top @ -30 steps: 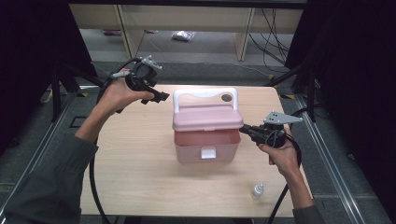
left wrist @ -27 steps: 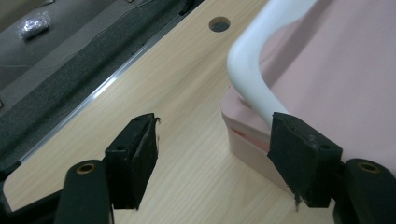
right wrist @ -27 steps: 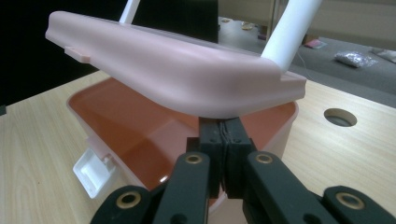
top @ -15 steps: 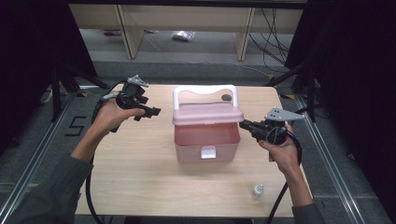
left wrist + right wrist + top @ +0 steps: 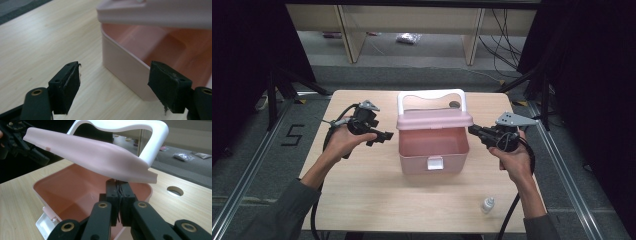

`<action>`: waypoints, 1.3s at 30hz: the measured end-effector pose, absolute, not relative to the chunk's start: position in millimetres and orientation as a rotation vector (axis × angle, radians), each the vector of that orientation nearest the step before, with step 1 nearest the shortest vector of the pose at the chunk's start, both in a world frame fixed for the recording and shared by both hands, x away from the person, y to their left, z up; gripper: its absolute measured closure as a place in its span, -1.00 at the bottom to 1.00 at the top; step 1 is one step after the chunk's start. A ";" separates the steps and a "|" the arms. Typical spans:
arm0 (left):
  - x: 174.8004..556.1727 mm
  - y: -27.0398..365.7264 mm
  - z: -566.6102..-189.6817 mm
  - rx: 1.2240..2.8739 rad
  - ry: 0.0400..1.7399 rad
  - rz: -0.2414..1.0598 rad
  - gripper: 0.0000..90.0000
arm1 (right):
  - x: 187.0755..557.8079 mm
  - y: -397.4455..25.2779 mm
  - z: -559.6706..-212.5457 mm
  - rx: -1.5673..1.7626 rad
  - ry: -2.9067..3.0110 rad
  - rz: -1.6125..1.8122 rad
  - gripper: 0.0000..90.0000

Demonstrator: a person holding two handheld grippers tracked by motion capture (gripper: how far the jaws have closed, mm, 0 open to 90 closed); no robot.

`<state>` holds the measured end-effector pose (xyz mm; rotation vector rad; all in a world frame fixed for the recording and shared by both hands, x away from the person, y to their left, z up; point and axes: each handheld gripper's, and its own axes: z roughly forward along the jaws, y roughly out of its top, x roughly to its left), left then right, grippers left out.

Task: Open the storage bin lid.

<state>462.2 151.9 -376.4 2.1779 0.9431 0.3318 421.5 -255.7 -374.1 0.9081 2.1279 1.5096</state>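
On the middle of the wooden table [image 5: 362,200] sits a pink box [image 5: 433,150], and its pink lid [image 5: 434,120] is lifted partway up. A white handle [image 5: 431,96] stands up at the back of the lid. The inside of the box looks bare.

The step in hand seems to be opening the box. The right gripper [image 5: 473,130] is at the right side of the box, just under the edge of the lid. In the right gripper view, its two black jaws are pressed together with nothing between them, and their tips sit right below the lid [image 5: 95,157]. It looks like they are propping the lid up from below, but it is hard to tell if they really touch it.

The left gripper [image 5: 387,136] is near the left side of the box and does not touch it. In the left gripper view, its jaws stand wide apart and hold nothing. The box wall [image 5: 125,65] shows between them, a bit farther on.

Next, the lid likely needs to go up and back until it stays open. The left gripper could help by taking the lid's edge or by holding the box so it does not slide.

A small white bottle [image 5: 487,204] stands near the front edge of the table, well apart from the box.
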 end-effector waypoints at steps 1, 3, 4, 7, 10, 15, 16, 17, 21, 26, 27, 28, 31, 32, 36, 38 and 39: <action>460.9 150.2 -377.9 2.168 0.948 0.327 -0.46 | 421.8 -255.2 -374.0 0.913 2.134 1.515 0.97; 458.0 145.6 -381.5 2.157 0.944 0.316 -0.47 | 422.1 -255.4 -373.7 0.911 2.127 1.508 0.96; 457.0 143.9 -382.4 2.154 0.953 0.315 -0.48 | 422.4 -255.5 -373.8 0.907 2.126 1.507 0.96; 455.1 138.7 -386.8 2.120 0.961 0.303 -0.49 | 422.8 -255.4 -374.0 0.907 2.124 1.507 0.96; 454.1 131.2 -391.7 2.117 0.958 0.277 -0.46 | 423.0 -255.0 -374.0 0.913 2.125 1.509 0.96; 453.4 121.6 -398.8 2.147 0.897 0.273 -0.30 | 422.9 -253.2 -374.5 0.933 2.093 1.527 0.96; 452.7 119.7 -400.3 2.152 0.892 0.277 -0.23 | 423.1 -253.4 -374.1 0.930 2.101 1.526 0.95; 452.7 118.6 -402.2 2.164 0.882 0.274 -0.18 | 423.5 -253.9 -373.5 0.922 2.109 1.522 0.95; 451.5 113.1 -411.8 2.184 0.877 0.268 -0.05 | 424.5 -254.2 -372.8 0.910 2.110 1.525 0.95; 449.3 113.7 -412.1 2.186 0.872 0.281 -0.03 | 423.5 -252.1 -372.1 0.947 2.102 1.529 0.95; 448.1 113.3 -412.1 2.185 0.870 0.289 -0.02 | 425.7 -253.3 -371.5 0.908 2.104 1.533 0.95; 447.1 113.1 -411.7 2.190 0.868 0.302 0.01 | 425.9 -252.8 -371.0 0.911 2.099 1.550 0.95; 445.0 112.9 -411.3 2.196 0.850 0.316 0.07 | 425.9 -251.4 -369.0 0.913 2.108 1.536 0.95; 444.6 113.1 -411.3 2.199 0.845 0.318 0.09 | 426.9 -250.3 -368.2 0.910 2.110 1.553 0.95; 440.0 112.5 -411.3 2.205 0.836 0.310 0.11 | 427.9 -251.2 -367.1 0.902 2.100 1.540 0.95; 438.1 112.5 -411.3 2.203 0.836 0.311 0.12 | 428.8 -252.0 -367.6 0.919 2.101 1.537 0.95; 437.6 112.6 -411.4 2.201 0.834 0.311 0.12 | 430.3 -252.2 -368.7 0.929 2.091 1.542 0.95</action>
